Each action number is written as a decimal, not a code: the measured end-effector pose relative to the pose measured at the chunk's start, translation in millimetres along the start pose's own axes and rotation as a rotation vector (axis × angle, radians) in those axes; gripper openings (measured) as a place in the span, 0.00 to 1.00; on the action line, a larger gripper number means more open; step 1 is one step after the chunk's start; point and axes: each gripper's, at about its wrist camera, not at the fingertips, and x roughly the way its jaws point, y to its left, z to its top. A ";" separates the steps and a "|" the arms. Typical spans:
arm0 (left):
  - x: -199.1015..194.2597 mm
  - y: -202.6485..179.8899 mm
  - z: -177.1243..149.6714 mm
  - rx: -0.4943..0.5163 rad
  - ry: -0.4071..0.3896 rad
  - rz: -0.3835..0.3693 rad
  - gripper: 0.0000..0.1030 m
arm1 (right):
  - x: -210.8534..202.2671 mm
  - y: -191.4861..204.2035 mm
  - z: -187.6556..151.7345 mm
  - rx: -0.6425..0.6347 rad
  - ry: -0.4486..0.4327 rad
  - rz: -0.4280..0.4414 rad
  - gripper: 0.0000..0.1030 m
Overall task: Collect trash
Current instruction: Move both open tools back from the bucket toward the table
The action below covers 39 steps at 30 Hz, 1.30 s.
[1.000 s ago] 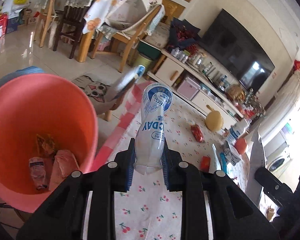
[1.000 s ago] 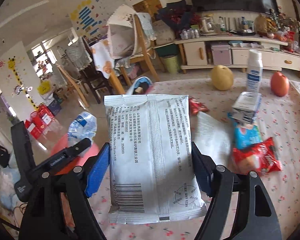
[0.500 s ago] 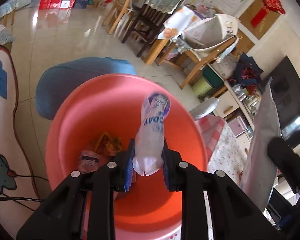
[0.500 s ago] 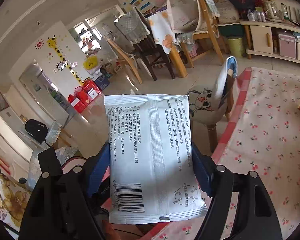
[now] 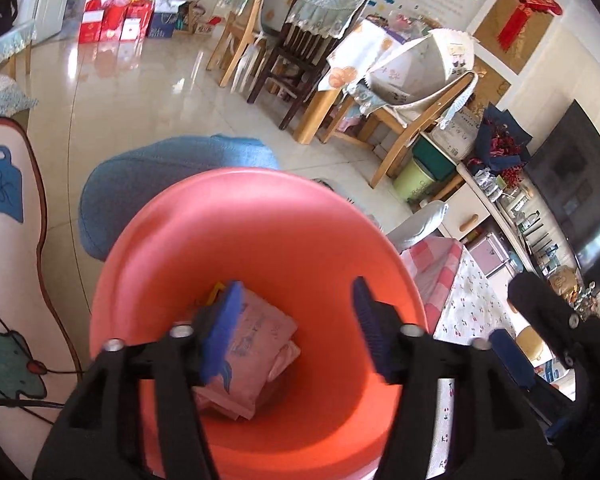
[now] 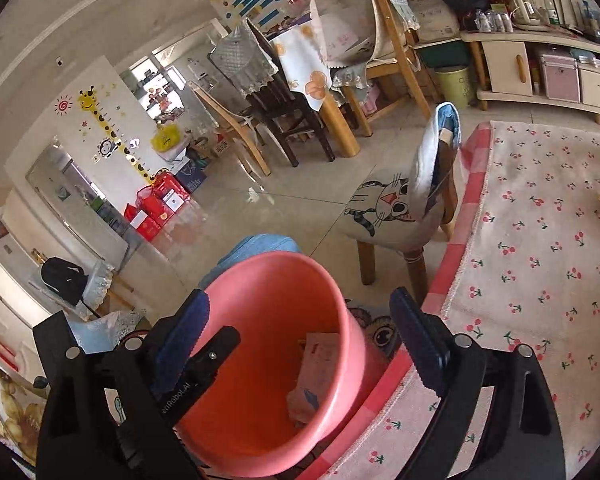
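- A pink bucket (image 5: 260, 220) is seen standing on the floor at the edge of a table (image 6: 540, 240) covered with a cherry-print cloth; crumpled packets (image 5: 252, 344) are seen lying at its bottom, tinted pink by the bucket's wall.
- In the right wrist view, a flat packet (image 6: 320, 364) is seen leaning against the bucket's inner wall (image 6: 260, 360), above other wrappers that cannot be told apart.
- The left gripper (image 5: 296, 324) is held over the bucket's mouth, pointed down into it; its jaws have just been opening and nothing is seen between the blue pads.
- The right gripper (image 6: 300, 344) is held just beside it, also aimed at the bucket; its jaws have just been opening wider and are shown spread apart with nothing gripped.
- The left gripper's black frame (image 6: 204, 364) is seen reaching over the bucket's near rim.
- A small stool with a cat-face cushion (image 6: 384, 208) is seen beside the table, beyond the bucket.
- A blue cushion (image 5: 168, 176) is seen on the tiled floor just behind the bucket.
- Wooden chairs (image 5: 284, 52) and a low cabinet (image 6: 540, 72) are seen farther back.
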 end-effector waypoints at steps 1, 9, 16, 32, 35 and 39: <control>-1.7 -1.5 -1.8 0.011 -0.007 0.000 0.64 | -4.6 -2.7 -2.3 -0.004 -0.006 -0.015 0.89; -19.0 -16.1 -12.2 0.032 -0.133 -0.099 0.80 | -42.8 -21.5 -25.3 -0.103 -0.048 -0.160 0.89; -25.3 -49.6 -23.4 0.150 -0.165 -0.168 0.88 | -77.9 -37.7 -46.5 -0.197 -0.099 -0.267 0.90; -28.7 -107.8 -54.7 0.409 -0.073 -0.138 0.89 | -151.5 -81.7 -78.0 -0.310 -0.197 -0.454 0.95; -31.4 -115.9 -62.6 0.440 -0.086 -0.147 0.89 | -162.4 -86.2 -82.5 -0.339 -0.207 -0.483 0.95; -36.8 -128.7 -74.1 0.484 -0.111 -0.170 0.89 | -178.1 -93.6 -87.3 -0.350 -0.232 -0.501 0.95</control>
